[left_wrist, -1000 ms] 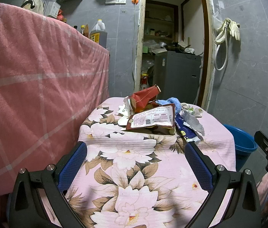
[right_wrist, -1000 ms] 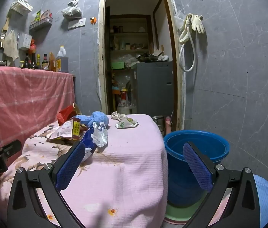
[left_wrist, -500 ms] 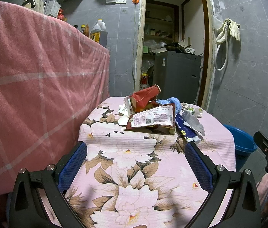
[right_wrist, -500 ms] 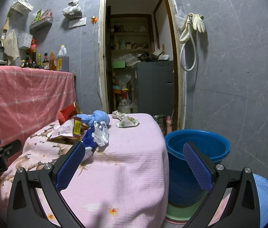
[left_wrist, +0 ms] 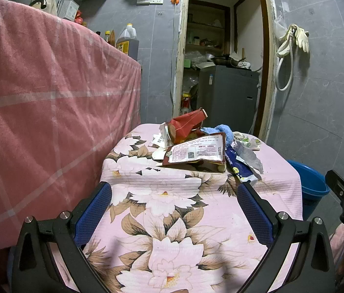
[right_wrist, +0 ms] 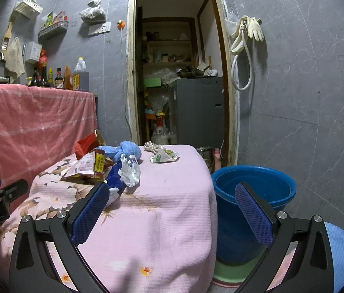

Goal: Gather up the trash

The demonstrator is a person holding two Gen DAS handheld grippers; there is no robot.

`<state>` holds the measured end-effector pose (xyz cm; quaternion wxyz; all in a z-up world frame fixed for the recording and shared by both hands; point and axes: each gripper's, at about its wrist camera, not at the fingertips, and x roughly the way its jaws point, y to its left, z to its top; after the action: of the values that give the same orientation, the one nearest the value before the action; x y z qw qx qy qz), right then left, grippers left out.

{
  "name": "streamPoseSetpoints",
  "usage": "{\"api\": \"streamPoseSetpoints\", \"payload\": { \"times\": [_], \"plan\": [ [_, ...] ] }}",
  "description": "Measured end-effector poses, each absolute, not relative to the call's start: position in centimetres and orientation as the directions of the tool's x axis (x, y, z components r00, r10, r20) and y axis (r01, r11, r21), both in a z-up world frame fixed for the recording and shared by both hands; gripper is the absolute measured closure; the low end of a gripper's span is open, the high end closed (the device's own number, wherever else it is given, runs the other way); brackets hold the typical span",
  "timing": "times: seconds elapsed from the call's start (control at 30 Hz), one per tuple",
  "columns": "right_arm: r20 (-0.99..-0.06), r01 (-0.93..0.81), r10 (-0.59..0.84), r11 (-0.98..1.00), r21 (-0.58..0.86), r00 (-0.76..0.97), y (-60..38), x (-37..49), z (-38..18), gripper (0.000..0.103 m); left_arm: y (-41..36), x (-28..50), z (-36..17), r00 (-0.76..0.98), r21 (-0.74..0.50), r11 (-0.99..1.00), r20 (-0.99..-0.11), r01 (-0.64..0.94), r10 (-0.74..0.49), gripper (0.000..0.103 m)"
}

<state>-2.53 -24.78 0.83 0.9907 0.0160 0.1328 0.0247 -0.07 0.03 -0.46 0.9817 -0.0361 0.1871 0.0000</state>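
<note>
Trash is piled at the far end of a table under a pink flowered cloth (left_wrist: 172,210): a flat brown snack packet (left_wrist: 196,151), a red crumpled bag (left_wrist: 186,123), a blue and silver wrapper (left_wrist: 242,168), a blue cloth (right_wrist: 128,150) and a crumpled white-green wrapper (right_wrist: 163,156). A blue bucket (right_wrist: 255,190) stands on the floor right of the table. My left gripper (left_wrist: 172,210) is open, hanging over the near part of the cloth, well short of the pile. Over the table's right edge, beside the bucket, my right gripper (right_wrist: 170,207) is open and holds nothing.
A tall counter draped in red checked cloth (left_wrist: 50,102) rises close on the left, with bottles (right_wrist: 57,77) on top. An open doorway (right_wrist: 179,85) with a grey appliance lies behind the table. A green basin (right_wrist: 235,271) sits under the bucket. Grey tiled wall on the right.
</note>
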Motion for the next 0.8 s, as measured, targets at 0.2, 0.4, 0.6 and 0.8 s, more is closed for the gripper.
{"api": "streamPoseSetpoints", "payload": {
  "times": [0.2,0.4,0.6,0.8],
  "plan": [
    [-0.263,-0.044,0.053,0.998,0.038,0.963,-24.72,-2.64,0.84,0.0,0.07,-0.11,-0.51,0.93,-0.073,0.997,-0.367,-0.016,-0.012,0.002],
    [-0.262,-0.044,0.053,0.998,0.039,0.963,-24.74,-2.62,0.83,0.0,0.0,-0.28,-0.71,0.929,-0.075,0.997,-0.369,-0.019,-0.01,0.002],
    [-0.263,-0.044,0.053,0.998,0.039,0.963,-24.76,-2.61,0.82,0.0,0.08,-0.25,-0.7,0.929,-0.076,0.997,-0.369,-0.018,-0.011,0.002],
    [-0.263,-0.045,0.054,0.998,0.039,0.963,-24.84,-2.63,0.86,0.0,0.1,-0.23,-0.75,0.928,-0.08,0.997,-0.372,-0.023,-0.008,0.002]
  ]
}}
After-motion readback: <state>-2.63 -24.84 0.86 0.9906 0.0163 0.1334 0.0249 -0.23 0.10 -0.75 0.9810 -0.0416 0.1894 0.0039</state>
